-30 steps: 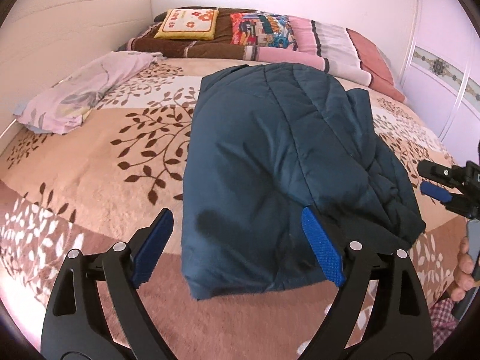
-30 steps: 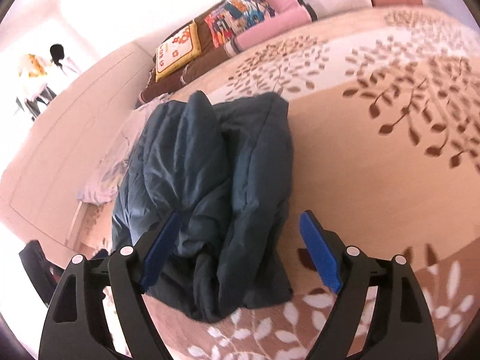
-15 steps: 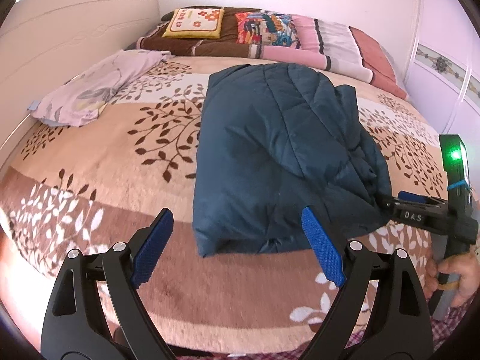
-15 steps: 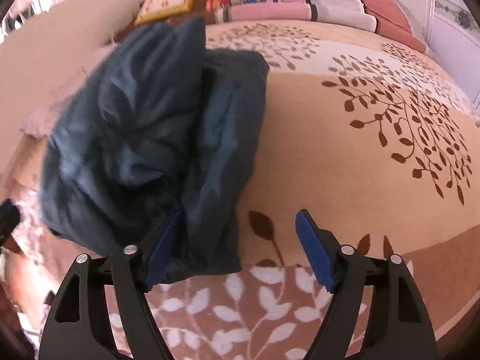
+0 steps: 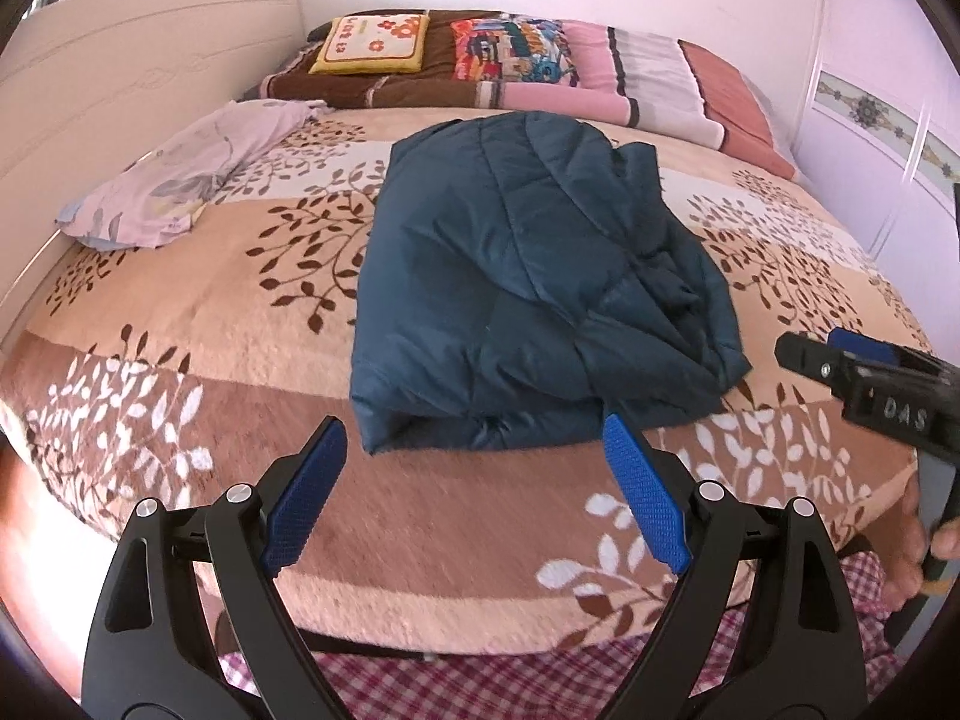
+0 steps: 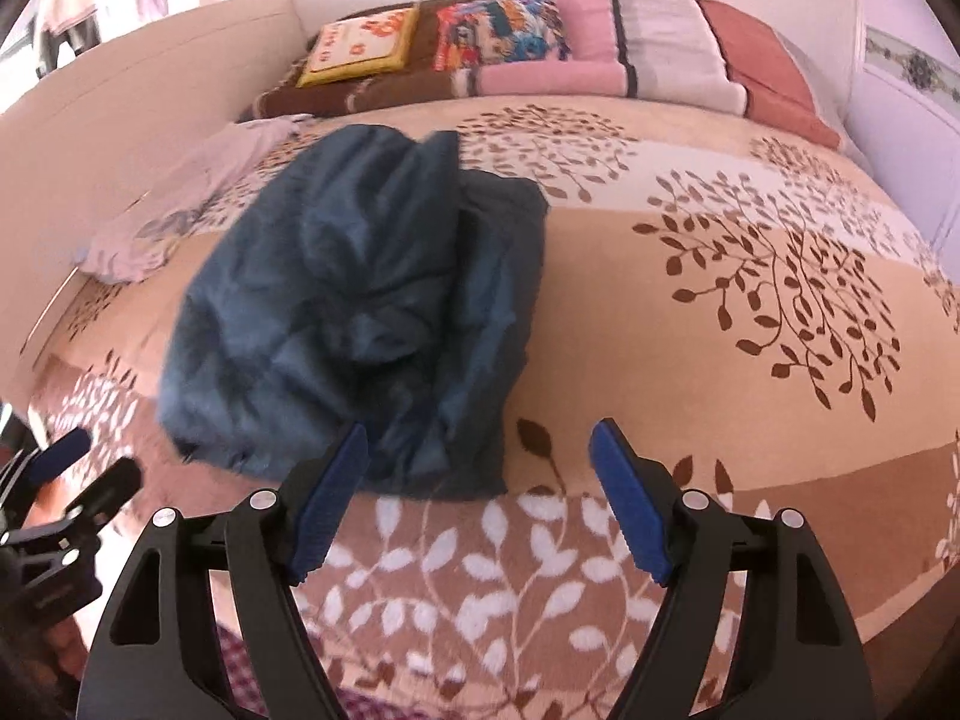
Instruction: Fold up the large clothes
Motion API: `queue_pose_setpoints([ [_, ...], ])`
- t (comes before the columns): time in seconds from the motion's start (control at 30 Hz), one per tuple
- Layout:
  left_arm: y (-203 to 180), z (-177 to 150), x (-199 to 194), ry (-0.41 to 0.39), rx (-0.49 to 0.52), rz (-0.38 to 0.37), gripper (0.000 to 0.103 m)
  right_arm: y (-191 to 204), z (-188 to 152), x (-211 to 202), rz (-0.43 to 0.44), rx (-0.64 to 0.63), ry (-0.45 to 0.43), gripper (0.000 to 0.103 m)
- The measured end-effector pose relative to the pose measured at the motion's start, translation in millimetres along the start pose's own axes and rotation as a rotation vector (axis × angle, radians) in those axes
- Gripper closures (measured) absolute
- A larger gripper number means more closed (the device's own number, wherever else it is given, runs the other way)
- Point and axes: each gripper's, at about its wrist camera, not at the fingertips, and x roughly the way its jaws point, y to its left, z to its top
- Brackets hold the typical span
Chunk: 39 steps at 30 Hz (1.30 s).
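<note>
A dark teal quilted jacket lies folded into a thick bundle on the bed's leaf-patterned blanket; it also shows in the right wrist view. My left gripper is open and empty, held back near the bed's front edge, just short of the jacket's near hem. My right gripper is open and empty, near the jacket's right front corner. The right gripper shows at the right edge of the left wrist view, and the left gripper at the left edge of the right wrist view.
A lilac flowered cloth lies at the bed's left side by the cream headboard panel. Pillows and folded blankets line the far end. A white wardrobe stands at the right. A checked cloth shows below the bed edge.
Both grippers have pulled back from the jacket toward the bed's front edge. The jacket lies still on the blanket. Both grippers stay open.
</note>
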Motion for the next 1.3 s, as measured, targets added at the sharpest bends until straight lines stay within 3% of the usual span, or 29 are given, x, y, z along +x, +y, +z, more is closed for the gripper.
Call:
queue_pose_setpoints([
  [0.27, -1, -17, -14, 0.018, -0.018, 0.031, 0.017, 19, -25, -17, 0.005, -0.061, 0.003, 0.027],
  [0.83, 9, -41, -23, 0.063, -0.106, 0.089, 0.017, 34, -66, -24, 0.038, -0.038, 0.049, 0.022],
  [1.17, 6, -46, -22, 0.077, -0.1, 0.091, 0.018, 46, -77, -33, -0.051, -0.075, 0.037, 0.019],
  [1.3, 1, -47, -23, 0.077, -0.081, 0.087, 0.018, 52, -79, -31, -0.036, -0.1, 0.05, 0.02],
])
